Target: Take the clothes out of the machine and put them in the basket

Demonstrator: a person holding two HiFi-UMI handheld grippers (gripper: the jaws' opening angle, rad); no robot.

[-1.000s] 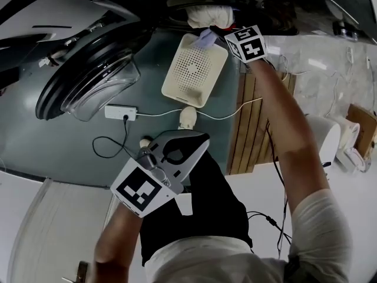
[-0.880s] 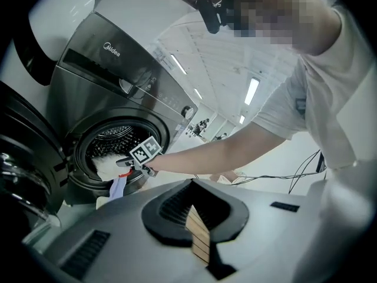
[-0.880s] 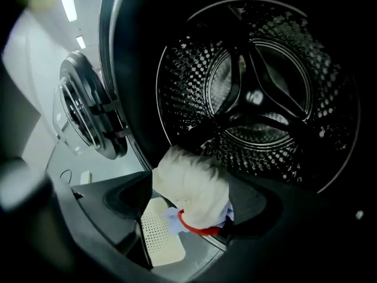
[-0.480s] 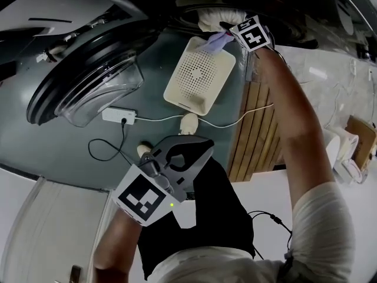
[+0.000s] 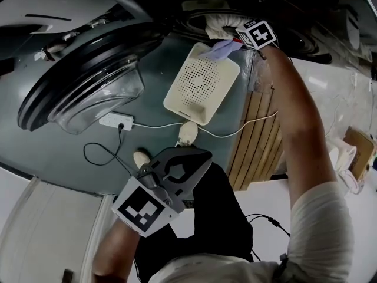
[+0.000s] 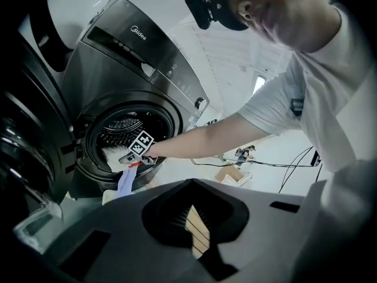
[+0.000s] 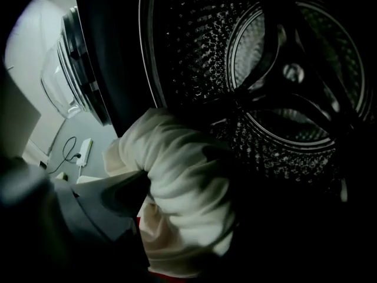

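A grey front-loading washing machine [image 6: 135,46] stands on a dull grey-green floor [image 5: 59,143]. Its round glass door [image 5: 88,84] is swung wide open. A white power strip [image 5: 116,121] with a looping cable lies on that floor, and a panel of wooden slats [image 5: 256,140] lies beside a paler stretch of floor. The white perforated basket [image 5: 200,84] sits just below the machine's mouth.

A cream garment [image 7: 182,181] is bunched at the lip of the steel drum [image 7: 283,81]. A lavender cloth [image 5: 224,48] hangs from the mouth toward the basket's edge. The right tongs [image 5: 235,33] reach into the mouth. Their jaws have just been opening and stand wide, with the cream garment between them. The left tongs [image 5: 197,155] are closed and empty, held near the person's knee and well apart from the machine.
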